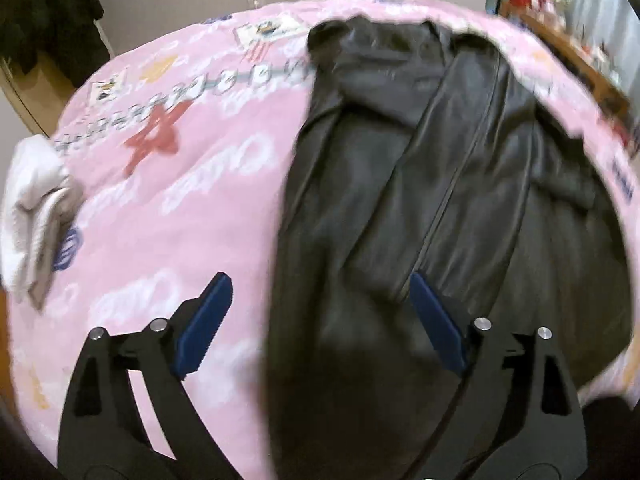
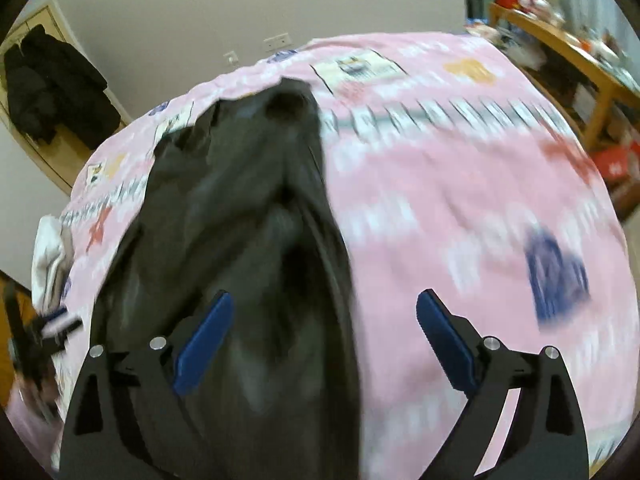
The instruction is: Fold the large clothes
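A large black leather-like jacket (image 1: 420, 184) lies spread on a pink printed bedspread (image 1: 168, 208), its zip running down the middle. My left gripper (image 1: 320, 280) hovers above the jacket's left edge, open, with nothing pressed between its blue pads (image 1: 208, 320). In the right wrist view the same jacket (image 2: 240, 208) lies lengthwise with a sleeve end at the far side. My right gripper (image 2: 324, 300) stands open above the jacket's right edge, its pads (image 2: 444, 344) apart and free of cloth. The left gripper (image 2: 36, 344) shows blurred at the left rim.
A white folded garment (image 1: 36, 216) lies at the bed's left edge. Dark coats (image 2: 52, 92) hang by a wooden door on the left. A wooden table (image 2: 568, 48) with clutter stands to the right of the bed. The pink bedspread (image 2: 460, 184) lies bare right of the jacket.
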`<state>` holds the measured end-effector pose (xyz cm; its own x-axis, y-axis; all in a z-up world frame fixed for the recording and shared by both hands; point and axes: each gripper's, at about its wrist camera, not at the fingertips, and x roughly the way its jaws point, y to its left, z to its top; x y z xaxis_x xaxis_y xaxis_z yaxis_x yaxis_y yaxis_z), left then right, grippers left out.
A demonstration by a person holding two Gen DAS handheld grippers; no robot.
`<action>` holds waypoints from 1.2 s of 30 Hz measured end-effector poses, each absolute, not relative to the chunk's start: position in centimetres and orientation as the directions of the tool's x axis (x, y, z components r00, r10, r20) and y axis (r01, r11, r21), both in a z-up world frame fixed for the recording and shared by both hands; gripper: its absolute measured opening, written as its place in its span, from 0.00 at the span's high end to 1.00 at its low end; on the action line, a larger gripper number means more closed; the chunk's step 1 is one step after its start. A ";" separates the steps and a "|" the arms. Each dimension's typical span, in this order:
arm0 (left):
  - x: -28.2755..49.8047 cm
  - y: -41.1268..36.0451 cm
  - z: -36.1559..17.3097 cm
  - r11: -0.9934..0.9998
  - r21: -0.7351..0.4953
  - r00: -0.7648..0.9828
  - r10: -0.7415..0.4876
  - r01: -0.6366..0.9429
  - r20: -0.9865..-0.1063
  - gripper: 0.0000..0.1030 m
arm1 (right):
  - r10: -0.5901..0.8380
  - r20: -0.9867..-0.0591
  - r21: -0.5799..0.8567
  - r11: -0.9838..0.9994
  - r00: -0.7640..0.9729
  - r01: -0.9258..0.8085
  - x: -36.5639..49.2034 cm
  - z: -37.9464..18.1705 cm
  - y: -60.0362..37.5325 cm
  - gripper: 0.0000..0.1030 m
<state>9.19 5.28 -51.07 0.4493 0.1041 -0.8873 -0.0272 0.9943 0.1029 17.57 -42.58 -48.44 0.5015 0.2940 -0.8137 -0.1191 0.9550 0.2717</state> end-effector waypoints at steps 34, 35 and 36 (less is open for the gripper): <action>-2.2 7.2 -60.0 0.982 -0.185 0.216 -0.174 -0.030 -0.961 0.36 | 0.527 -0.829 0.501 0.849 0.188 -0.170 5.1 -61.0 -42.6 0.10; -2.3 6.8 -59.7 0.982 -0.186 0.220 -0.176 -0.024 -0.960 0.44 | 0.532 -0.827 0.505 0.845 0.181 -0.176 5.2 -61.0 -42.4 0.12; -2.4 6.6 -59.3 0.982 -0.188 0.227 -0.176 -0.029 -0.958 0.59 | 0.559 -0.813 0.529 0.826 0.163 -0.196 5.0 -60.9 -42.1 0.14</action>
